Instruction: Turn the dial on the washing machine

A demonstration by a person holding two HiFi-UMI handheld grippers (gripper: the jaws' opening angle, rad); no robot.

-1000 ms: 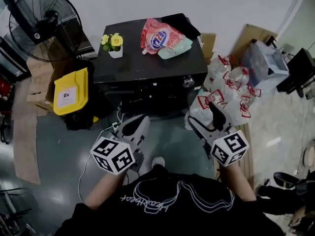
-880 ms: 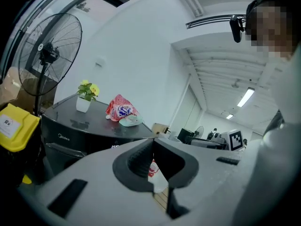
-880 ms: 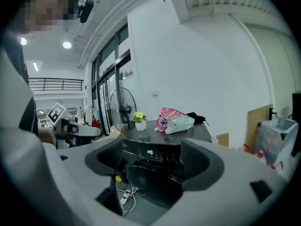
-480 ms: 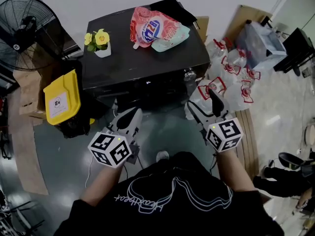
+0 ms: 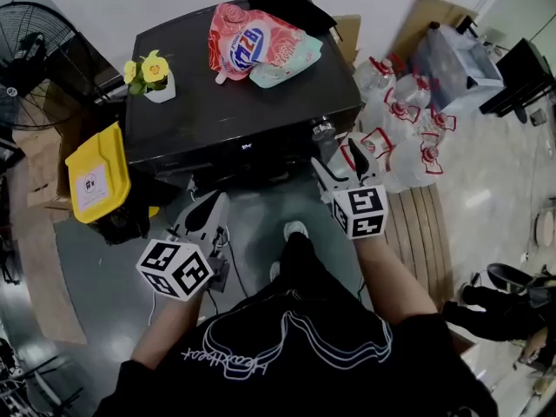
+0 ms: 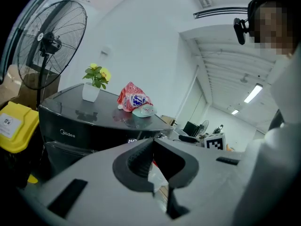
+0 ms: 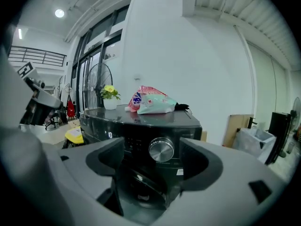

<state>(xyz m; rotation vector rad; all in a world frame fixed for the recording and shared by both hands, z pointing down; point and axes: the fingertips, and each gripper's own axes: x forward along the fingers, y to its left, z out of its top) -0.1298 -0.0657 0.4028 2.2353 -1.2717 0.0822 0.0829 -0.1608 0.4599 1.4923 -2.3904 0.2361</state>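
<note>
Approach to dial point(image 5: 322, 130) at upper right of washer point(image 5: 234, 102) front, right tool point(image 5: 343, 165) leading.

Against a second ago: both tools lower and nearer the washer, the right one more so. Looking along the right tool: dial point(image 7: 161, 149) framed squarely between wide-apart jaws, narrowed a touch just now, nothing between the pads yet, dial ahead and untouched. Left tool point(image 5: 204, 207) low by the washer's front, jaws together, empty, seemingly idle. Pouch point(image 5: 261, 46) and flower pot point(image 5: 158, 89) on washer top, clear of the panel. Judged: alignment about done; left to do: push straight in until pads flank the dial, clamp, twist. Risk: slipping on the smooth metal rim if closed off-centre.
</note>
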